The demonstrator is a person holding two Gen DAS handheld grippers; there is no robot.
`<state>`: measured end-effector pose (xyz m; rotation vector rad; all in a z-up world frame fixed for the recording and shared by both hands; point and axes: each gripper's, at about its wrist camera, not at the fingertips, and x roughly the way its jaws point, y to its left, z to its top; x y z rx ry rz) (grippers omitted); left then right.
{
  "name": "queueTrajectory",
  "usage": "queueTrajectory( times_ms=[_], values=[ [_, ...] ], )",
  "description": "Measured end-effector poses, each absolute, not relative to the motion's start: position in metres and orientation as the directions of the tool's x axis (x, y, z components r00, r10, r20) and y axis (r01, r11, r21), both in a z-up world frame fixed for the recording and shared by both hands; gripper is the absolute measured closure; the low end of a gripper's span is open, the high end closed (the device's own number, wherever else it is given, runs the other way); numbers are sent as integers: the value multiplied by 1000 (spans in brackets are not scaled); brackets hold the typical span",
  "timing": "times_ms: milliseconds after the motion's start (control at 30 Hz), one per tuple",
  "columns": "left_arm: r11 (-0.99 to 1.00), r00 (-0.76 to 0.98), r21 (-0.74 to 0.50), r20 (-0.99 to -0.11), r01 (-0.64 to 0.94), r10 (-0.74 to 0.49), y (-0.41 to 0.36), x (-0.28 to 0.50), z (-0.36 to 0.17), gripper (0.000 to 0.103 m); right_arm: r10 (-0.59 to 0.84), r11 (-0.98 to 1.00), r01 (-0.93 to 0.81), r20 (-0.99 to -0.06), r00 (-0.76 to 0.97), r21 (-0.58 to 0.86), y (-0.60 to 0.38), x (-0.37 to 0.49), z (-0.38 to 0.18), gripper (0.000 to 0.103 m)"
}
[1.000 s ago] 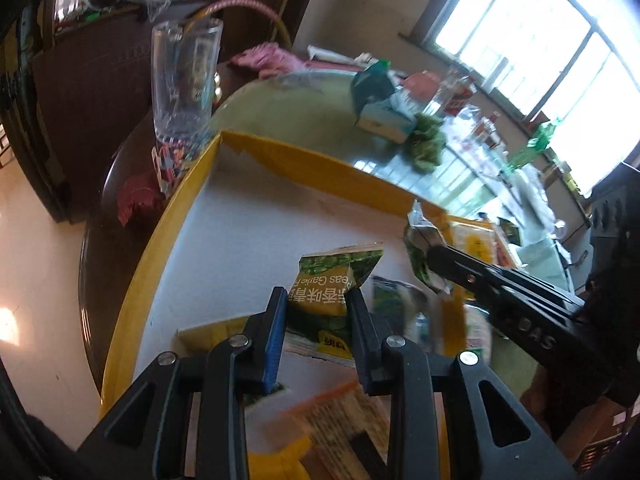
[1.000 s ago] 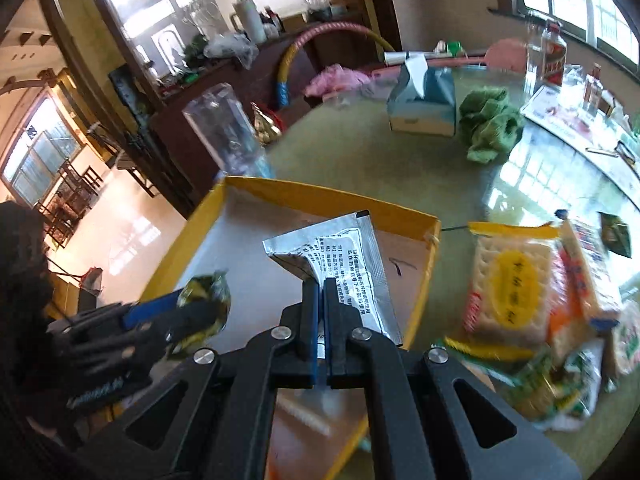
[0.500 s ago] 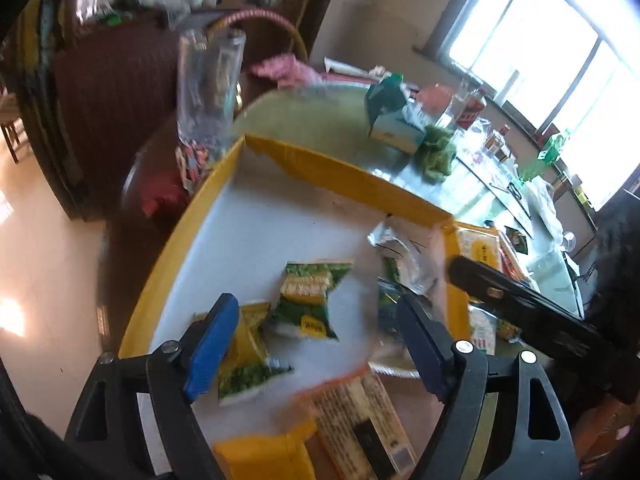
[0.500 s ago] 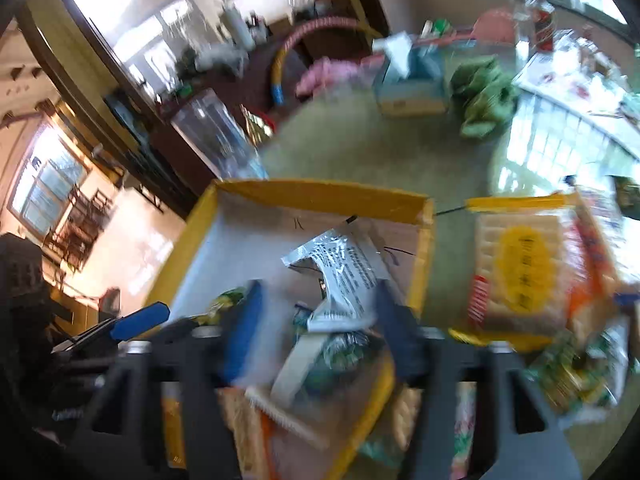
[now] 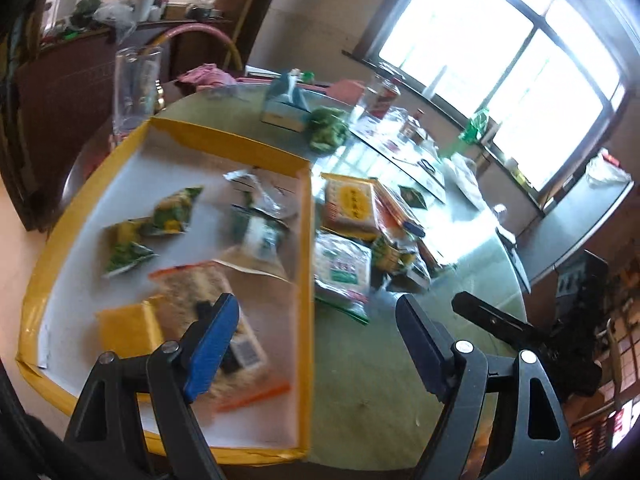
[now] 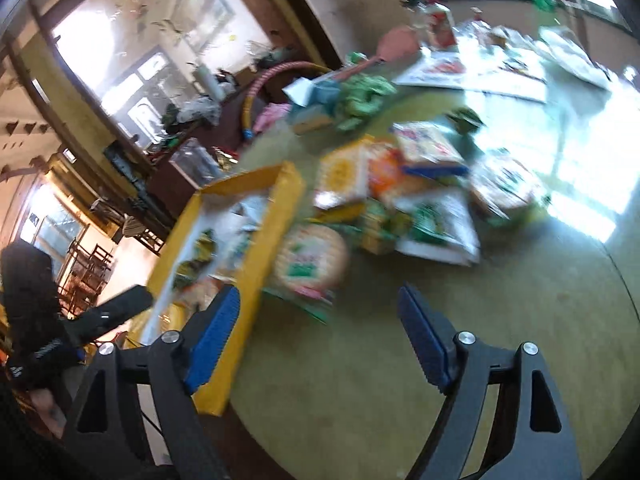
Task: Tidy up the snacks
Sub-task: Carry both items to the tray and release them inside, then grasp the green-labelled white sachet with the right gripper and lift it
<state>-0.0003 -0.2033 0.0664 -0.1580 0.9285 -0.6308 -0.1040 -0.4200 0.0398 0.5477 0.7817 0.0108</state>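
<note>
Left wrist view: left gripper (image 5: 316,344) and right gripper (image 6: 318,338) both gaped wide, empty; loose snack packets (image 5: 352,236) piled just beside yellow tray (image 5: 306,280), likely light, crinkly, slippery, so pinch a sealed edge.

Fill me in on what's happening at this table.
A person with a handheld gripper in each hand is sorting snack packets into a yellow-rimmed tray. Both the left gripper and the right gripper are open and empty. Several packets lie in the tray, among them a silver packet and green pea packets. A pile of cracker packs waits on the green table beside the tray.
</note>
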Motion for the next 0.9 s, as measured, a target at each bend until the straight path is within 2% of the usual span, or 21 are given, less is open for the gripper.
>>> queueTrajectory(
  times_ms=[200,467,567,633,767,900],
  values=[
    [800,405,-370,-715,473,-570,-218,-11,60,22,217,831,246,-698,682,499,-462,-91,17,22],
    [797,397,-384,-714,467,-576,-212,-13,57,22,144,857,318,-779,610,407,-490,-30,4,23],
    [795,389,-386,-718,468,-578,-212,-14,55,22,115,861,345,-804,583,373,-495,-19,-2,31],
    [789,386,-393,-712,473,-586,-211,-14,55,22,115,865,352,-824,555,358,-494,-20,-8,44],
    [781,374,-396,-714,482,-593,-215,-13,53,22,69,902,324,-837,543,285,-479,-26,-8,44],
    [770,366,-392,-711,503,-601,-220,-19,55,22,58,900,344,-855,516,269,-483,-13,-15,38]
  ],
)
